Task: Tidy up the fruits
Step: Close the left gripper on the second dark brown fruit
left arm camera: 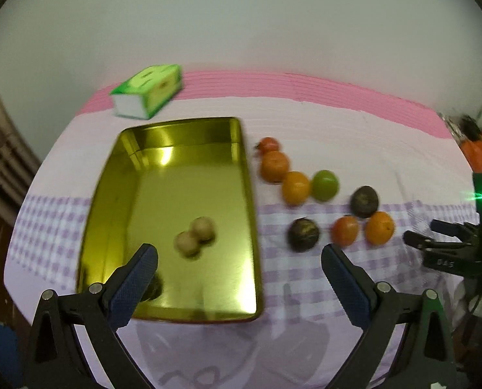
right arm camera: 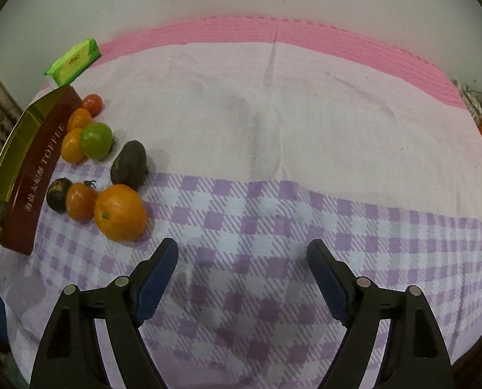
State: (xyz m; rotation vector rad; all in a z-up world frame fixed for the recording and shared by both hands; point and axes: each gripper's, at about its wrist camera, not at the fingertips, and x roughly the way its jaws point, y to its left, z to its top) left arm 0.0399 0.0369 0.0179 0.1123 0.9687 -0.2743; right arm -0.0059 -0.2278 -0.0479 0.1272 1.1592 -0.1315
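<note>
Both the left gripper (left arm camera: 239, 253) and right gripper (right arm camera: 242, 253) gape wide, holding nothing. Two pale fruits (left arm camera: 195, 236) lie in the gold tin tray (left arm camera: 111, 194). Oranges (left arm camera: 295, 188) wait beside it.

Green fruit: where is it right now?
On the cloth right of the gold tin, not in it. The green fruit touches an orange on its left in the left wrist view.

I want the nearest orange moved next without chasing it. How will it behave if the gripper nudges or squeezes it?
The orange looks round and sits free on flat cloth, so a nudge would probably roll it. Its skin looks smooth and glossy, so the pads may slip unless centred. It touches a tomato, which might shift too.
</note>
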